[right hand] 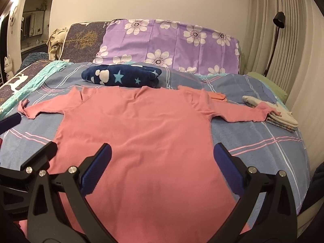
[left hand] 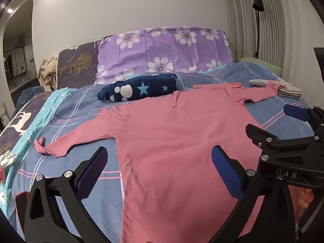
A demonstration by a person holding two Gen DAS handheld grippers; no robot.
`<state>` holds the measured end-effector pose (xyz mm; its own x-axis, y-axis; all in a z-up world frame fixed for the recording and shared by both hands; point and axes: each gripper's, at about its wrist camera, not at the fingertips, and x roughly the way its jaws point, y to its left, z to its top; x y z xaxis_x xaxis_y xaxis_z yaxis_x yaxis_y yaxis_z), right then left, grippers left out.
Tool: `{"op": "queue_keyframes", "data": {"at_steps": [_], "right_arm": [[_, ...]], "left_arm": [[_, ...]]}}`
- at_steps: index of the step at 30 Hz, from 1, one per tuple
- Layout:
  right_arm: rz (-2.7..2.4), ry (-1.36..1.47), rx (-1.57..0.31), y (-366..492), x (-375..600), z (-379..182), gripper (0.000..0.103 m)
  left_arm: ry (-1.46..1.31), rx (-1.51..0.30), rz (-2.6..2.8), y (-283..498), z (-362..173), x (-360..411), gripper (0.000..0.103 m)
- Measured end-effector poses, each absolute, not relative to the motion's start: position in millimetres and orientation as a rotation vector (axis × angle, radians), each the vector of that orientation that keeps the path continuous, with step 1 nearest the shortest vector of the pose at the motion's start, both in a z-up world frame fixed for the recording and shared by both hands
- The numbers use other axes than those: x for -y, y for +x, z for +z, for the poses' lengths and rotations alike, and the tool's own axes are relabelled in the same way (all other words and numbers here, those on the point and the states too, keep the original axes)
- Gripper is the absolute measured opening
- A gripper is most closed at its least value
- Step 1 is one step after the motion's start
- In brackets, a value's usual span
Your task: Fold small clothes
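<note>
A pink long-sleeved shirt (left hand: 172, 133) lies spread flat on the bed, sleeves out to both sides, its hem toward me; it also shows in the right wrist view (right hand: 141, 133). My left gripper (left hand: 160, 166) is open and empty, hovering over the shirt's lower left part. My right gripper (right hand: 162, 162) is open and empty over the shirt's lower middle; it also shows in the left wrist view (left hand: 271, 121) at the right. The right sleeve's cuff (right hand: 263, 109) rests on a stack of folded clothes (right hand: 283, 119).
The bed has a blue plaid sheet (right hand: 253, 141). A rolled navy star blanket (right hand: 123, 77) lies behind the shirt. A purple flowered pillow (right hand: 172, 44) stands at the head. A teal cloth (left hand: 44, 113) lies at the left edge. A floor lamp (right hand: 277, 32) stands at the right.
</note>
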<state>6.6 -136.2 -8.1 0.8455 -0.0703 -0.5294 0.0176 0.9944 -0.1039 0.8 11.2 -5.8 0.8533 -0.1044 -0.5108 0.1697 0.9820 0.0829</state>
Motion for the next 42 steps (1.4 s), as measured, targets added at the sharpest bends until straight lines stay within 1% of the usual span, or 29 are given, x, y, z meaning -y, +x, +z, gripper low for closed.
{"op": "queue_keyframes", "data": {"at_steps": [10,15,28,42], "right_arm": [[0.007,-0.007,-0.534,-0.6,144.7,-2.2,0.101],[-0.004,-0.040,-0.491,-6.1,142.0,1.8,0.101],[-0.006,-0.001,-0.493,-9.1,153.2,8.8,0.101],[0.016,0.005,-0.517,-5.5,156.5,8.1,0.101]], "left_arm": [[0.062,-0.518,-0.136,-3.9,-2.1,-18.5,0.102],[0.078,-0.500,-0.131,-8.0,-0.2,-14.7,0.102],[0.130,-0.452,-0.068,-16.9,3.0,-20.1,0.102],[0.116,-0.484,-0.066,-12.3,-0.4,-25.6,0.102]]}}
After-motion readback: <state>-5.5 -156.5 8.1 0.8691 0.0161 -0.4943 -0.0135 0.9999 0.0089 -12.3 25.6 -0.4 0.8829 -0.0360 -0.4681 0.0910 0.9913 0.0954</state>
